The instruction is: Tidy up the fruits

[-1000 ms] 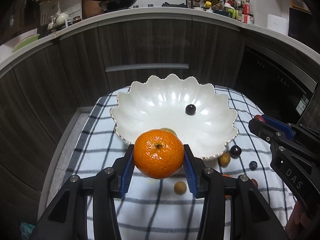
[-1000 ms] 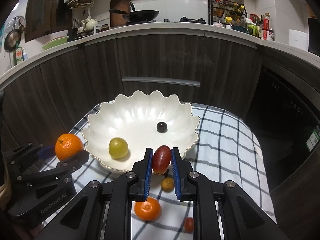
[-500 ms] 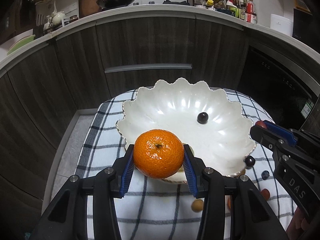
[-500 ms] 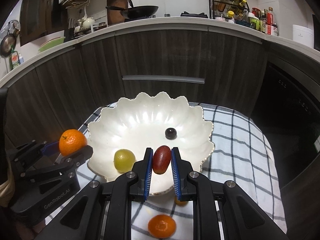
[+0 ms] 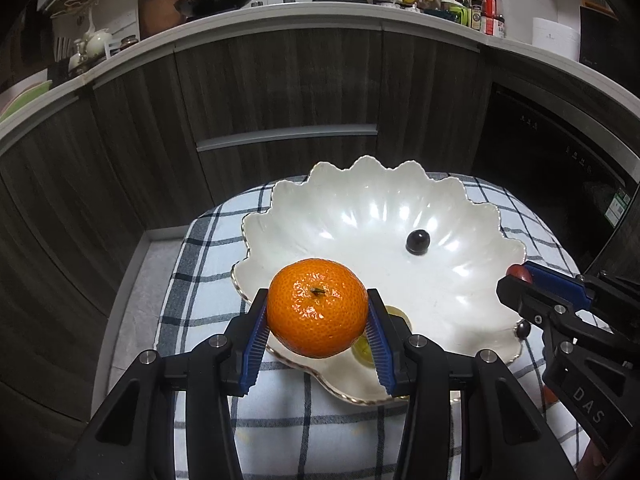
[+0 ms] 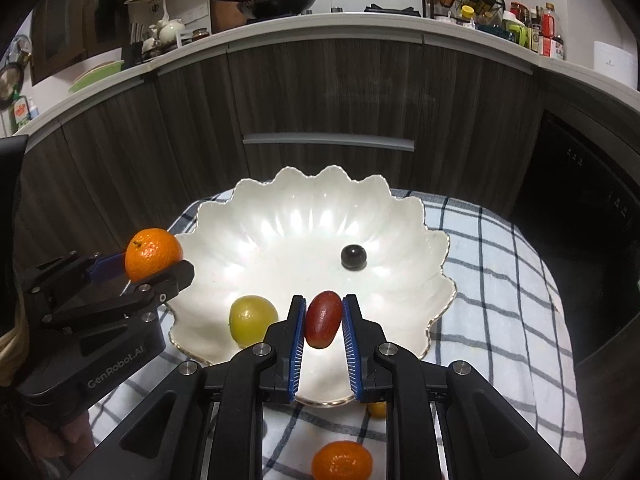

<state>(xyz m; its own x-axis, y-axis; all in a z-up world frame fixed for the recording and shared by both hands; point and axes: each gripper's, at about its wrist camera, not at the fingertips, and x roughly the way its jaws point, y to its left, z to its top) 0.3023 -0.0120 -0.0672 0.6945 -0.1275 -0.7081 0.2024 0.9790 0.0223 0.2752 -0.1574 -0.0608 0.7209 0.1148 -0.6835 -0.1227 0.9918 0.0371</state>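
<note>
The checked tabletop (image 6: 500, 280) carries a white scalloped bowl (image 6: 312, 216). The left tongs (image 5: 317, 334) are clamped on a mandarin (image 5: 317, 307) held over the bowl's rim at seven o'clock. In the bowl, a green fruit (image 6: 253, 319) lies at seven o'clock. The right tongs (image 6: 323, 334), closed nearly all the way, pinch a red grape (image 6: 323, 319) over the six o'clock edge. A dark grape (image 6: 353, 257) sits near the centre.
</note>
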